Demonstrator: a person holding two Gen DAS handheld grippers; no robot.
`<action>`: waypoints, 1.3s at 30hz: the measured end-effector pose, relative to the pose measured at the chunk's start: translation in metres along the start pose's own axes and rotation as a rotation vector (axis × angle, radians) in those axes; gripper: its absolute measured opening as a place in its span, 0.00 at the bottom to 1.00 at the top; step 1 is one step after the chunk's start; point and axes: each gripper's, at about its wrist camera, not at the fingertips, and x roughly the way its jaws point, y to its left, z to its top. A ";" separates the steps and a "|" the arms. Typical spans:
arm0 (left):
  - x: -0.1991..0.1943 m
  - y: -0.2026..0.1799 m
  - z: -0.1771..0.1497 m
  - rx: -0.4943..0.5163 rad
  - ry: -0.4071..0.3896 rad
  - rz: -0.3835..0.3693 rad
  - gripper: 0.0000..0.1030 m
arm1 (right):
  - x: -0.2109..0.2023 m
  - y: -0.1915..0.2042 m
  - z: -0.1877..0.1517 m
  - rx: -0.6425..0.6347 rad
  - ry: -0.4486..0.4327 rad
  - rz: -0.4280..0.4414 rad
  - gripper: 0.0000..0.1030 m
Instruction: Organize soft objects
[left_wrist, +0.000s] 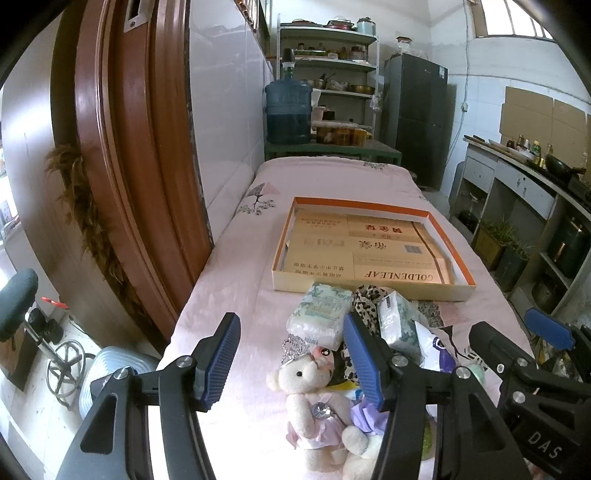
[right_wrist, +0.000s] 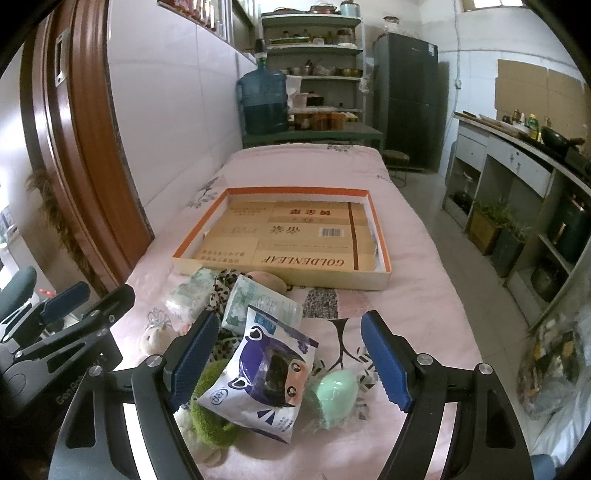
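The big pink quilted bed (right_wrist: 424, 266) holds everything. On it, at 12 o'clock from the pile, lies the wide flat cardboard box with the orange rim (right_wrist: 386, 254), lined with tan card and with nothing soft in it yet. Just in front of the box sits the heap of soft things: a white plastic packet with a purple cartoon face (right_wrist: 258, 376), two soft tissue packs (left_wrist: 321, 314), a leopard-print cloth (left_wrist: 369, 299), a white teddy bear in a pink dress (left_wrist: 314, 402), a fuzzy green ball (right_wrist: 207, 417) and a mint green sponge egg (right_wrist: 336, 391).

The left tongs (left_wrist: 291, 365) are wide apart over the bear. The right tongs (right_wrist: 291, 363) are wide apart over the packet.

I think picking comes next. Go down slowly, squeeze one thing in its middle, lift it free of the rest.

Past the bed stand a blue water jug (right_wrist: 264, 99), shelves and a dark fridge (right_wrist: 406, 99).
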 end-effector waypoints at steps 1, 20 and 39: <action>0.000 0.000 -0.001 0.000 0.000 0.001 0.57 | 0.000 0.000 0.001 0.000 0.000 -0.001 0.78; 0.000 0.001 0.001 0.000 0.001 0.000 0.57 | 0.001 0.002 -0.002 -0.001 0.006 0.003 0.78; 0.016 0.037 -0.037 -0.092 0.045 -0.106 0.57 | 0.020 0.012 -0.029 -0.023 0.111 0.083 0.78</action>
